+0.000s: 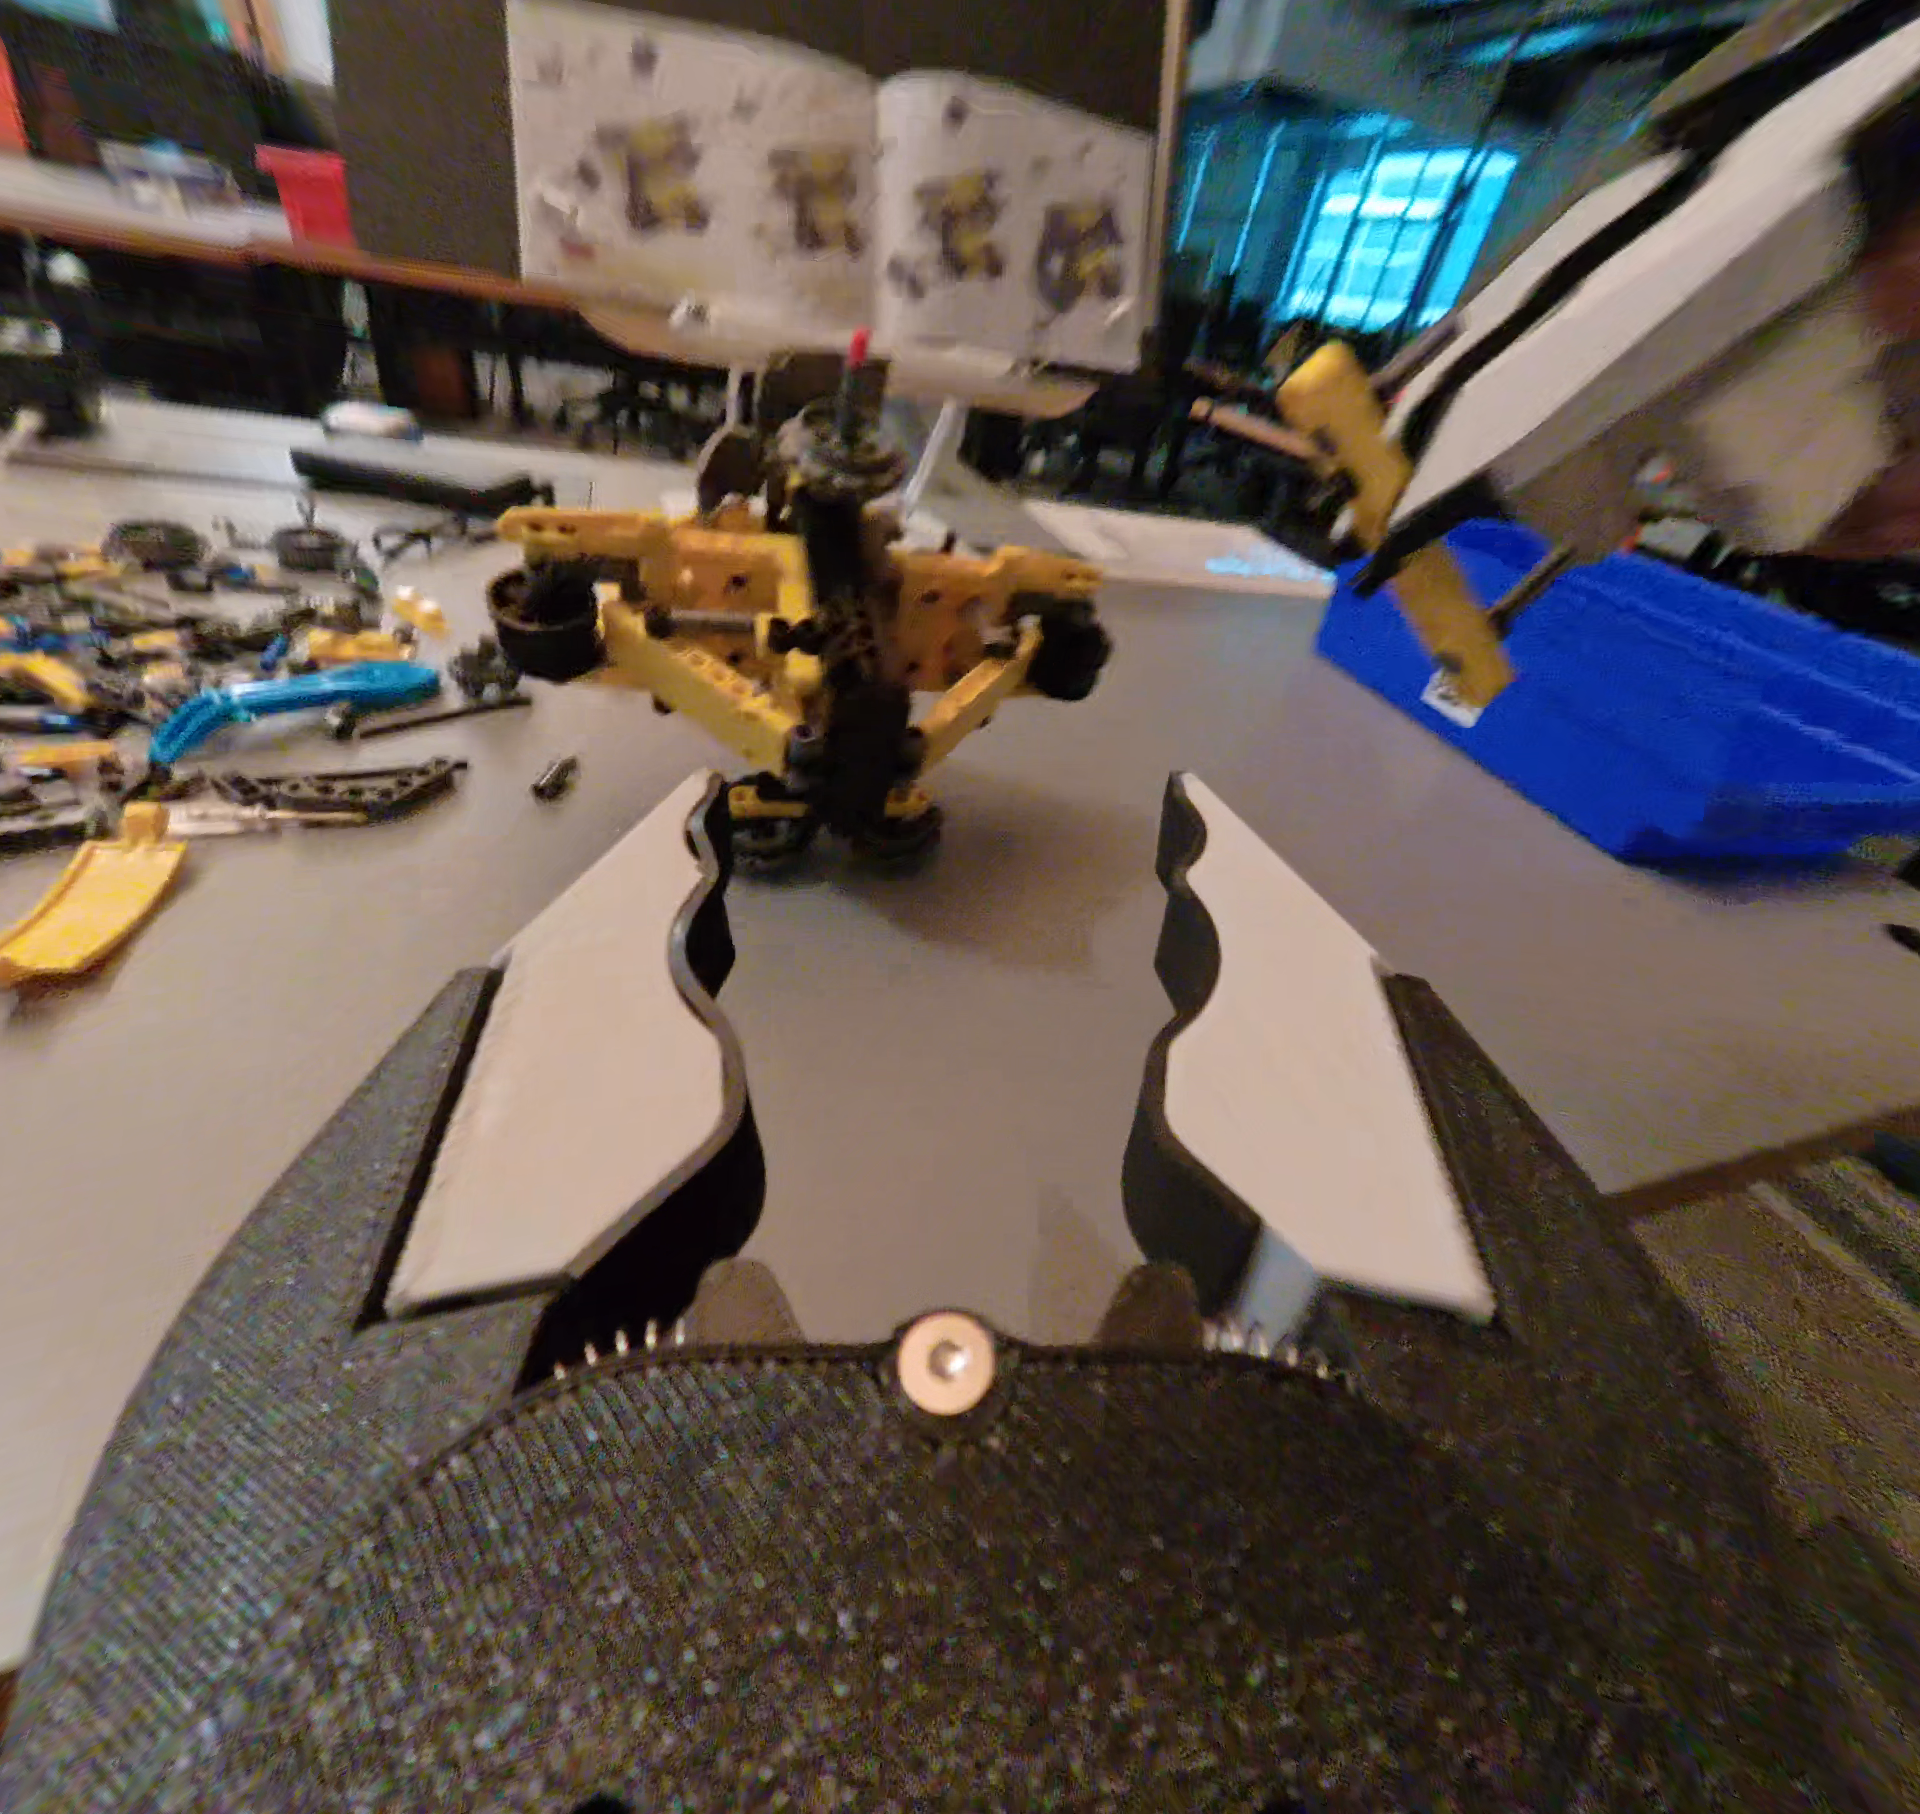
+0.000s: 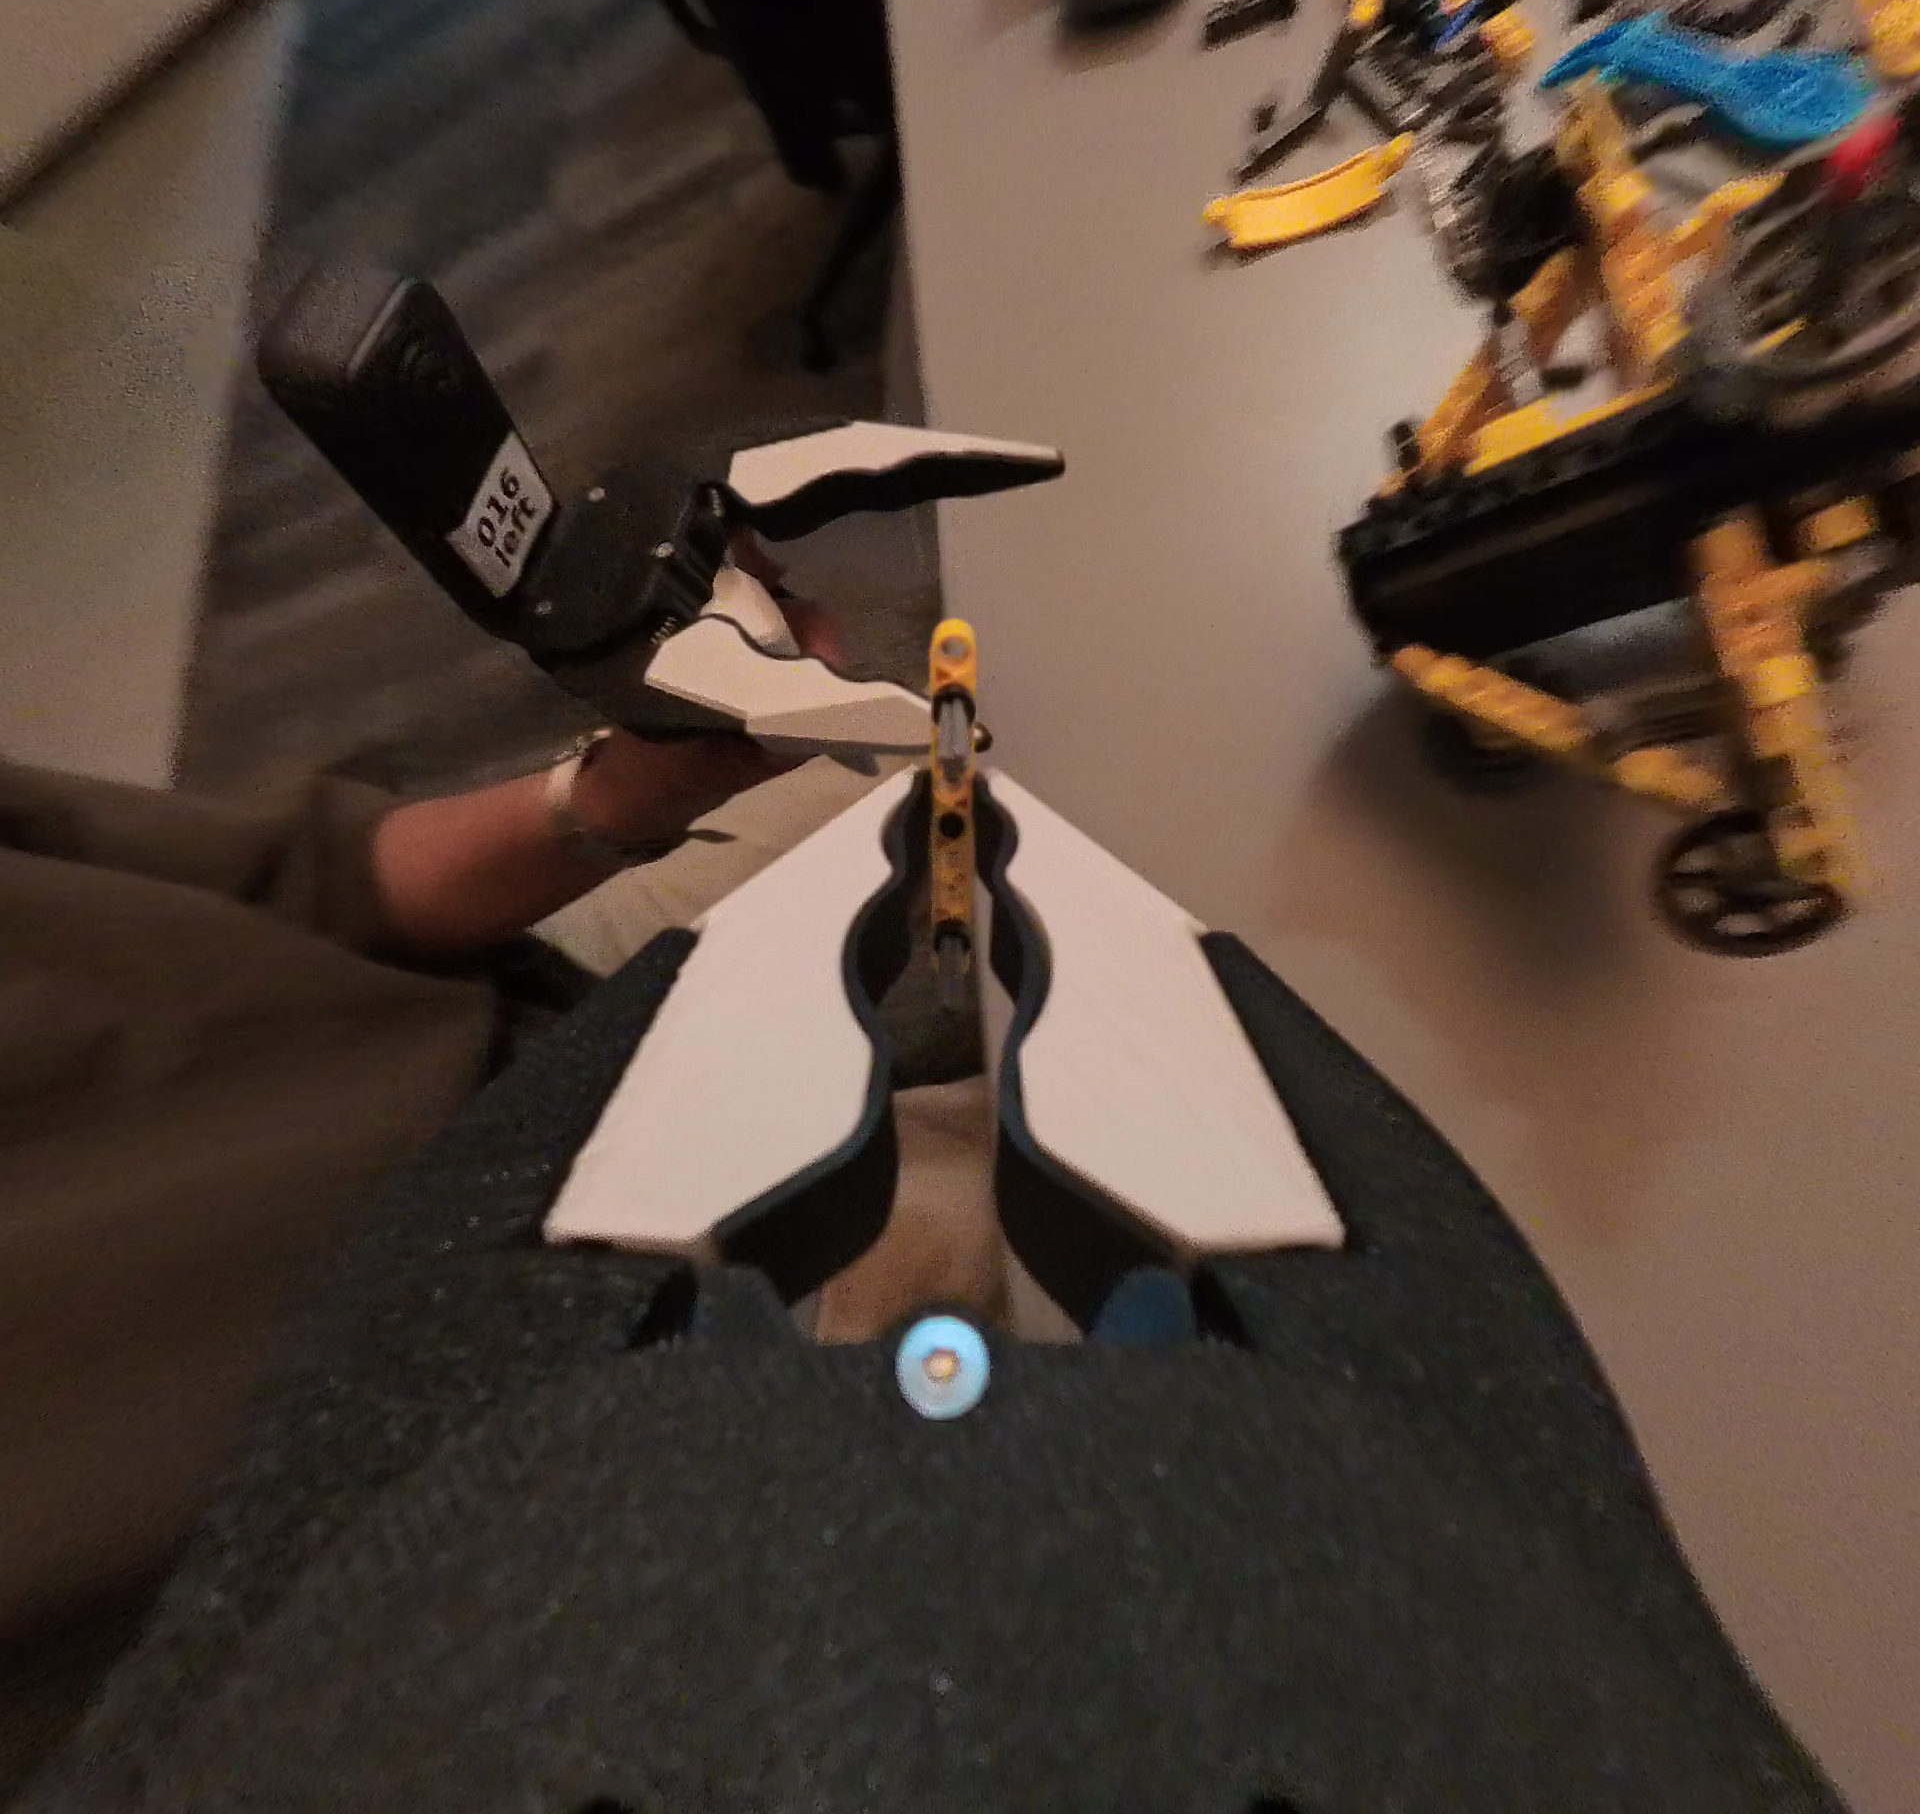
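Gripping: my right gripper [image 2: 951,798] pinches a slim yellow plastic beam [image 2: 953,725] edge-on.
Left gripper [image 1: 940,798]: released, empty.
Risk: beam twisting loose, striking the yellow-black brick model [image 1: 800,621].

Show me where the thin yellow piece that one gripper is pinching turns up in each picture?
Left wrist view: the yellow piece is at upper right, clamped in the right gripper, above the blue bin.
Right wrist view: the piece is at centre, sticking out between the closed fingers.
Shared landmark: the yellow and black toy vehicle on the grey table.
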### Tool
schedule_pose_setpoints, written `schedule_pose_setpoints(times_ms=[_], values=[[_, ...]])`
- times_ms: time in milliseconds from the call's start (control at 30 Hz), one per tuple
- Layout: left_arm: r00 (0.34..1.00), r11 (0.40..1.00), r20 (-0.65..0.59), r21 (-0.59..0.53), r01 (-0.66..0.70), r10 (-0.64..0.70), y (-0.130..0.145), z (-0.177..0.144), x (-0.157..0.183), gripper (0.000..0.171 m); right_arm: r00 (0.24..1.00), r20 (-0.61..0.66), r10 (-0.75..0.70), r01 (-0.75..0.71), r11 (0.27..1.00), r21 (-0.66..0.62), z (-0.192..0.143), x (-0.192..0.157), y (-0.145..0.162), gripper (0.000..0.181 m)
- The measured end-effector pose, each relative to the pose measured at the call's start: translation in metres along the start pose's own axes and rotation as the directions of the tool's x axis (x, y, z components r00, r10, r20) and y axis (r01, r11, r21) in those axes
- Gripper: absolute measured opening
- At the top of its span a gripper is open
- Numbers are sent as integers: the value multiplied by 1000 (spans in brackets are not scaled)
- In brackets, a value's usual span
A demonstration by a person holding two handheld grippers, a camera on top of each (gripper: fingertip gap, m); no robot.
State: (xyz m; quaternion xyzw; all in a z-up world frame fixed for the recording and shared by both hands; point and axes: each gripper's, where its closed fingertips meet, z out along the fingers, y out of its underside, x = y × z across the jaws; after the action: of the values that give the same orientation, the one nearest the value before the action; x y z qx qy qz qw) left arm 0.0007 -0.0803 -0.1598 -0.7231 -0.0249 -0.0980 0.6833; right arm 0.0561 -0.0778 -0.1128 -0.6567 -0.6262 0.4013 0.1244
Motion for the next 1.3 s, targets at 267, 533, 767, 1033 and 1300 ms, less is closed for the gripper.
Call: schedule_pose_setpoints(times_ms=[267,533,767,1033,1300], values=[[998,998,68,-64,-8,12,-1,71,-19,68,986,-143,-86,73,993,-96,10,50,-58,7],[995,1000,99,-16,10,-8,0,79,-24,54,979,-156,-133,107,980,-165,30,60,-66,7],[987,994,159,-97,41,-25,11,93,-31,47,979,-191,-71,13,958,-286,41,81,-55,7],[990,990,141,-133,45,-26,16,97,-29,36,964,-229,-136,15,887,-462,58,96,-43,7],[985,987,163,-138,81,-58,15,101,-47,33,944,-272,-188,11,839,-544,63,103,-41,7]])
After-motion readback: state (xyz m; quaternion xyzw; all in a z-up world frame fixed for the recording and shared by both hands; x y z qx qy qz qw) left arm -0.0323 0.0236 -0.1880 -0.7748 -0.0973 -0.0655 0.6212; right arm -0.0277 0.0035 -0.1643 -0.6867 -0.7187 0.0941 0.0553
